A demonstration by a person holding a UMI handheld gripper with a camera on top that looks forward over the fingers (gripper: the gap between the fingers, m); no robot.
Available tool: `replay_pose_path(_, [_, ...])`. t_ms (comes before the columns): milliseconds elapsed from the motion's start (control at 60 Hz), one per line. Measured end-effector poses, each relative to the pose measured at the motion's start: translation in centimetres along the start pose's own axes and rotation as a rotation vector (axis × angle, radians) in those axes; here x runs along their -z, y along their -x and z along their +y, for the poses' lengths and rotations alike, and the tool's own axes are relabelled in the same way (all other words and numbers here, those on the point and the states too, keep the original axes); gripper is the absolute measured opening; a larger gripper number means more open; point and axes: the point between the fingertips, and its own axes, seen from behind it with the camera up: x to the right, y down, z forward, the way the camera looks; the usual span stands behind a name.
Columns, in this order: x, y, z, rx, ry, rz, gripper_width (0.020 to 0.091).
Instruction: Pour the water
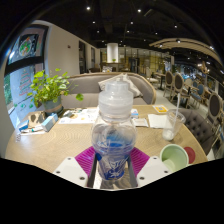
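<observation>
Water bottle (115,135) stands upright between my fingers, white cap up, long axis vertical. My gripper (113,165) points level across the wooden table (50,145), both purple pads (86,157) pinching the bottle's lower body. A green cup (174,156) sits near right, a glass (172,124) farther.

The water bottle (115,135) hides most of both pink pads (86,158) and the worktop (60,140) behind it. Its base drops out of sight between the gripper (113,172) fingers. Papers (85,115) beyond are too small to read.
</observation>
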Motion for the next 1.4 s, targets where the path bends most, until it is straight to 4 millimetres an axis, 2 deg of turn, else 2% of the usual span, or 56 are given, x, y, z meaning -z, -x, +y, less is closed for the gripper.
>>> replay_pose_path(217, [0.5,0.3,-0.3,-0.006,-0.015,-0.041,0.0366])
replay_pose_path(250, [0.8,0.4,-0.2,-0.005,-0.010,-0.055,0.0367])
replay_pose_path(333, [1.8,0.5,-0.7,-0.004,-0.008,-0.075,0.0348])
replay_pose_path(433, [3.7,1.0,-2.5,-0.054,-0.033,-0.132,0.0326])
replay_pose_path(583, [7.3,1.7,-6.9,-0.318,-0.056,-0.266,0.0324])
replay_pose_path(733, [10.4,2.7,-10.5,-0.769,-0.021,-0.502,0.0322])
replay_pose_path(850, [10.2,1.9,-11.0,-1.070,0.017,-0.633,0.0322])
replay_pose_path(867, [11.0,2.0,-11.2,-1.113,0.027,-0.645,0.0320])
replay_pose_path(883, [10.3,2.2,-11.2,-1.153,0.031,-0.654,0.0320])
replay_pose_path(983, [9.2,1.0,-10.4,-1.393,0.071,-0.720,0.0322])
replay_pose_path(1000, [9.9,0.7,-10.5,-1.435,0.082,-0.730,0.0322])
replay_pose_path(1033, [8.9,0.4,-10.2,-1.515,0.088,-0.743,0.0321])
replay_pose_path(1117, [8.4,-0.8,-9.3,-1.689,0.115,-0.774,0.0321])
replay_pose_path(1183, [7.4,-1.0,-8.6,-1.776,0.135,-0.789,0.0321])
replay_pose_path(1233, [7.1,-1.0,-7.9,-1.814,0.148,-0.794,0.0322])
replay_pose_path(1250, [7.6,-1.3,-7.7,-1.824,0.150,-0.792,0.0321])
replay_pose_path(1267, [6.9,-1.3,-7.7,-1.826,0.152,-0.786,0.0322])
replay_pose_path(1383, [7.5,-1.9,-7.0,-1.804,0.161,-0.772,0.0322])
replay_pose_path(1400, [7.0,-1.5,-7.4,-1.791,0.163,-0.769,0.0322])
